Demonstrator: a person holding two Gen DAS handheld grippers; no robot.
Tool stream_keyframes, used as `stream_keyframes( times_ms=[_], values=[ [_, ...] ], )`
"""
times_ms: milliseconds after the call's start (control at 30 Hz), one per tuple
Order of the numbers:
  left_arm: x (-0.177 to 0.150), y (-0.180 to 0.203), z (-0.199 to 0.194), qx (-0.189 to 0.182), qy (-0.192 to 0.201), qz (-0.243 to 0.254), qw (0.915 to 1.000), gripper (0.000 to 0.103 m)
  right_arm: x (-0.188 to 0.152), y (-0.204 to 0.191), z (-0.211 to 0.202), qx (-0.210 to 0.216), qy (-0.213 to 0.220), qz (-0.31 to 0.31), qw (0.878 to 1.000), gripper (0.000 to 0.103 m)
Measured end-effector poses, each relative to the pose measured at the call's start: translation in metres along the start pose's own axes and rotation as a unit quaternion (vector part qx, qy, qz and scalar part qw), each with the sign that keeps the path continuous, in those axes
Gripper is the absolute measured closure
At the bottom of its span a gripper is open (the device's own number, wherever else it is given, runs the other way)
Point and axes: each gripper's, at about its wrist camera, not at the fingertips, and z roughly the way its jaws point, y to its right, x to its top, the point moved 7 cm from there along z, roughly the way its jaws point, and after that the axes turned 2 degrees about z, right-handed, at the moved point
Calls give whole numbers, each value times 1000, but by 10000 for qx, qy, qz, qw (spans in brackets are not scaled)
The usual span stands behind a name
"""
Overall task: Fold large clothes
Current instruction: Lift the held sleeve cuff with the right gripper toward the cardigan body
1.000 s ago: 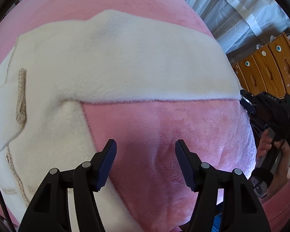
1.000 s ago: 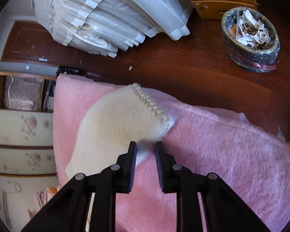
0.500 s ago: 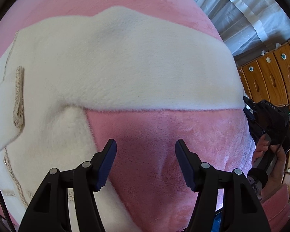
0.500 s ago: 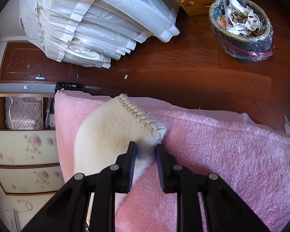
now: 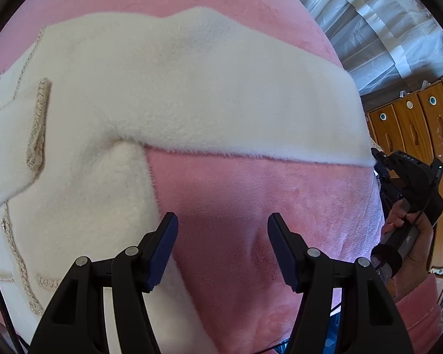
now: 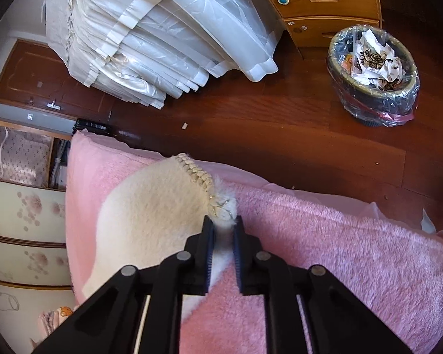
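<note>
1. Under everything lay the fluffy pink blanket (image 5: 251,200), which covered the whole soft surface and reached to its edge beside the dark red-brown wooden floor (image 6: 280,124).
2. On this blanket the cream-white fleece jacket with braided beige trim (image 5: 168,88) was spread flat, and its long sleeve (image 5: 251,112) stretched across toward the right side of the left wrist view.
3. Behind the blanket stood a stack of white plastic-wrapped sheets (image 6: 162,35) and an orange-brown wooden drawer cabinet (image 6: 319,3).
4. On the floor, well apart from the blanket, stood a round dark waste bin lined with clear plastic (image 6: 375,73), full of paper scraps.
5. The left gripper (image 5: 221,247) hovered over bare pink blanket just beside the jacket's body, its jaws wide apart with nothing between them.
6. The right gripper (image 6: 224,236) was at the sleeve's cuff with braided edge (image 6: 198,174); its jaws were closing, with the fluffy corner of the cuff between the pads and pressed by them.
</note>
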Motion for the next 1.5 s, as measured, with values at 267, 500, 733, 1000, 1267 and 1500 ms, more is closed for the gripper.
stream_keyframes(
  times_ms=[267,500,733,1000,1267,1500],
  values=[
    [-9,-20,-23,-132,78,-226,9996,41,-4,-61,-37,-152,519,-1326,9897,94],
    [-12,-57,-68,-348,652,-460,9962,41,-29,-130,-73,455,775,-1984,9760,95],
    [-11,-131,-107,-363,1250,-654,9893,37,-83,-204,-102,862,1041,-2396,9614,95],
    [-43,-243,-133,-457,1344,-1295,9814,37,-193,-289,-118,1187,1082,-3204,9336,95],
    [-83,-366,-150,-246,1434,-1755,9737,37,-334,-365,-103,1939,419,-3374,9202,95],
    [-116,-463,-162,-278,1390,-2705,9522,37,-467,-388,-51,1974,-607,-3768,9030,95]
  ],
)
